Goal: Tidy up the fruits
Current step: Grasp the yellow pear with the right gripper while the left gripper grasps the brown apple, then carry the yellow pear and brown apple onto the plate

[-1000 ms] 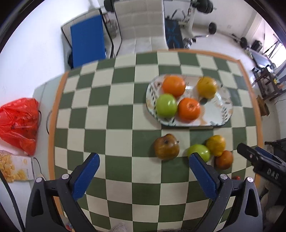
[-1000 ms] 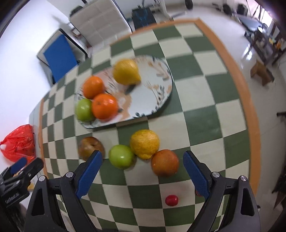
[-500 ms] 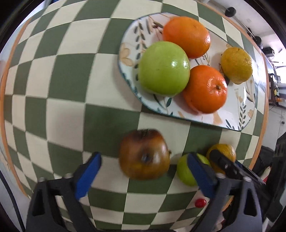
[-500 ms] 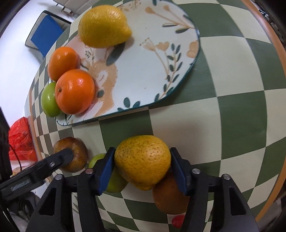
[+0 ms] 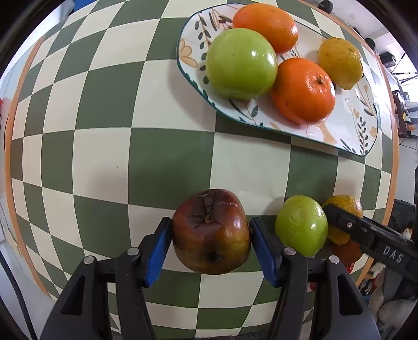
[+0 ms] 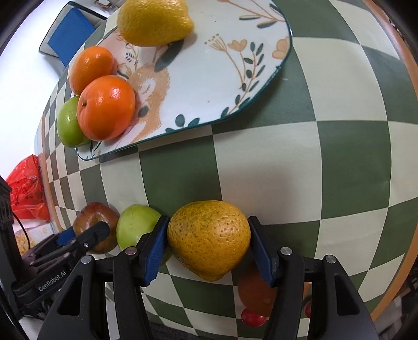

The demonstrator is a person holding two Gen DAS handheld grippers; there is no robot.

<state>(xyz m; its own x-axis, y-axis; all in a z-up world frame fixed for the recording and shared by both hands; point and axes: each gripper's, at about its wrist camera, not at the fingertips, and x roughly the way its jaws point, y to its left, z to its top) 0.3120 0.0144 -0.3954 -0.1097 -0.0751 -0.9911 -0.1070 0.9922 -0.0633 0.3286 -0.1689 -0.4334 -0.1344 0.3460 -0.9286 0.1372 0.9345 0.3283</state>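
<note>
A: Left gripper (image 5: 211, 236), blue pads clamped on either flank of the bruised brown apple (image 5: 211, 231); fruit seated low between the fingers. Green apple (image 5: 301, 225) just off the right pad, very near. Floral plate (image 5: 308, 132) well ahead and to the right, already carrying a green apple, two oranges and a lemon.

B: Right gripper (image 6: 207, 245), likewise closed, on the speckled yellow-orange citrus (image 6: 208, 239); loose green apple (image 6: 137, 228) apparently pressed against the left pad, a darker orange fruit (image 6: 254, 293) partly hidden under the right finger.

A: Advice: straight lift first, clear of the neighbours, to avoid rolling them.

B: Then forward to the bare patch of plate (image 6: 209, 78) ahead, beside the lemon (image 6: 154, 21); low release, steady grip on round, slippery skins.
</note>
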